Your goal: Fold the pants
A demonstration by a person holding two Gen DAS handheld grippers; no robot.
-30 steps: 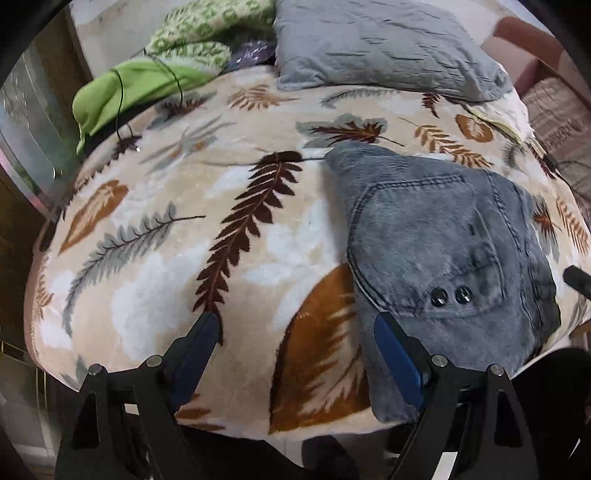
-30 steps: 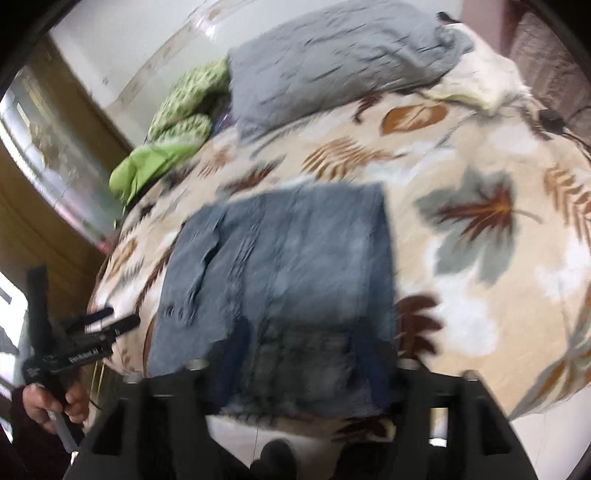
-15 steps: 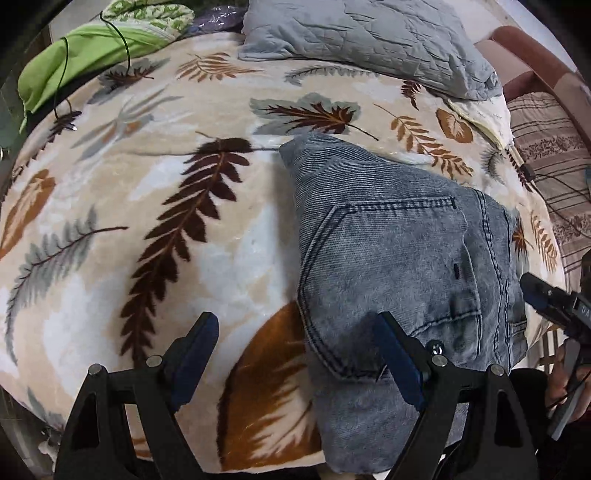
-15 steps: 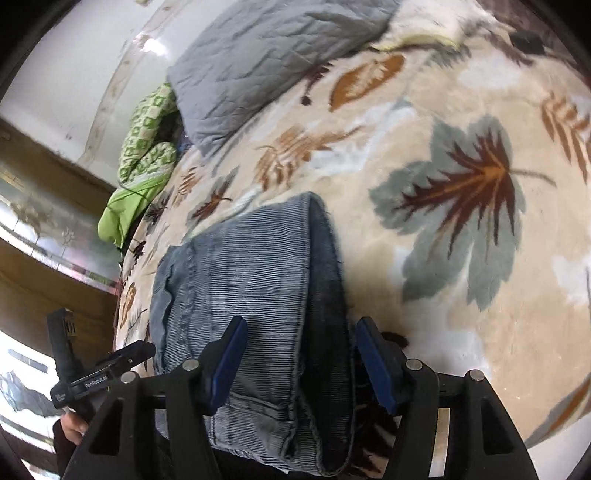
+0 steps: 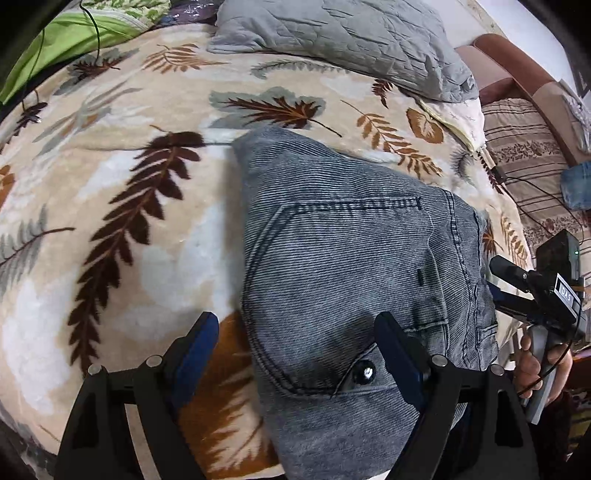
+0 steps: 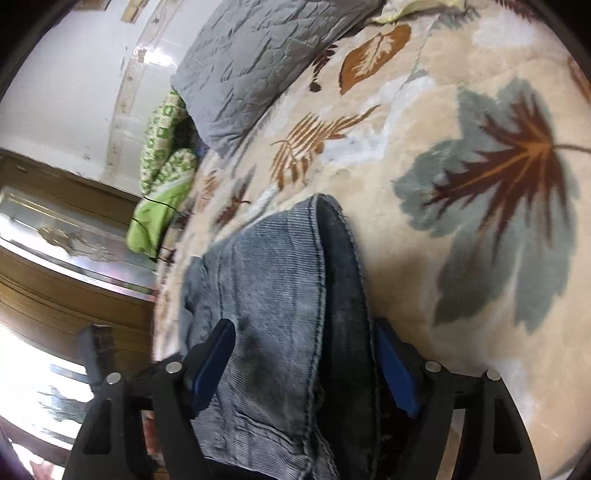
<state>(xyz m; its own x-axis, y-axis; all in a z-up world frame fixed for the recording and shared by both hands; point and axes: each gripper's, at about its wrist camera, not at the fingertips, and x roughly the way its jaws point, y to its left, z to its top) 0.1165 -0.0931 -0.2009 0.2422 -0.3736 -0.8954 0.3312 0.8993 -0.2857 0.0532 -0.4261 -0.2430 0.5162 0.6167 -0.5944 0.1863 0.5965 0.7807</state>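
Grey denim pants (image 5: 351, 251) lie folded on a leaf-patterned blanket (image 5: 122, 192), back pocket and a metal button facing up. My left gripper (image 5: 295, 325) hangs open above the near left corner of the pants, one finger over the pocket and the other over bare blanket. In the right wrist view the pants (image 6: 273, 266) show their dark folded edge. My right gripper (image 6: 304, 332) straddles that edge; its jaws are opening, with the denim between them and not pinched. The right gripper (image 5: 532, 291) also shows at the right of the left wrist view, in a person's hand (image 5: 535, 365).
A grey quilted pillow (image 5: 351, 37) lies at the head of the bed. Green cloths (image 5: 74, 33) with a black cable sit at the far left. A striped cushion (image 5: 524, 147) lies to the right. A wooden wardrobe with mirror panels (image 6: 55, 240) stands past the bed's left side.
Both grippers have come down closer to the pants. The right one rolled, settled over the folded edge and spread its jaws wider. The left jaws kept their width.
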